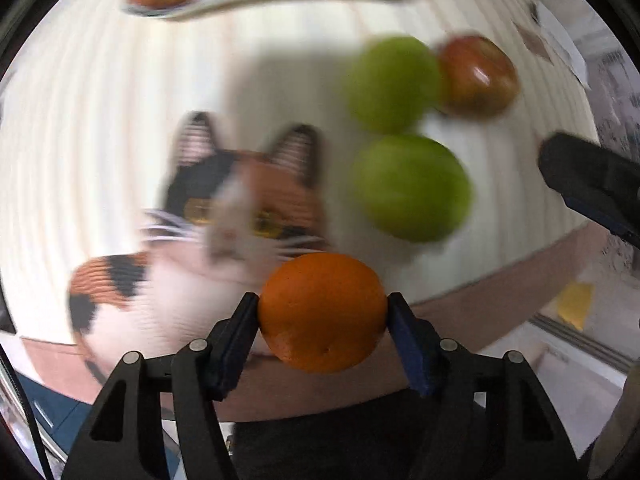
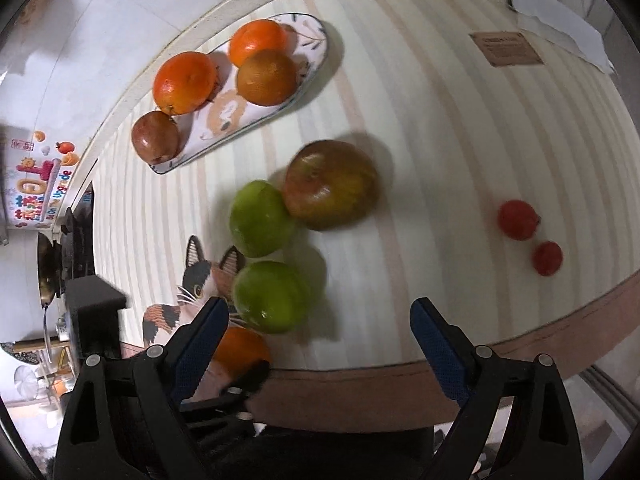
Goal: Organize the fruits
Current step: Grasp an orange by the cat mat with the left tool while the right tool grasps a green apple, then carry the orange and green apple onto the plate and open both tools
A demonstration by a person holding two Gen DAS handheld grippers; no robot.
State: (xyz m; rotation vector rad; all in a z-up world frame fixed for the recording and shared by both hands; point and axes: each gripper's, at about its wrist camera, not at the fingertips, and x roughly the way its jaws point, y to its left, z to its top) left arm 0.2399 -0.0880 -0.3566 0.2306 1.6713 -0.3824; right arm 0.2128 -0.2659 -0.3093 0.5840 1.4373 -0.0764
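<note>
Your left gripper jaws pinch an orange above the counter's near edge. The plate holding the other oranges lies straight ahead, far side. Your right gripper jaws are spread, empty, by the green fruit.

"Upgrade" on colourful sticker; brown label unreadable

Motion-blurred cat mat, green fruits
</note>
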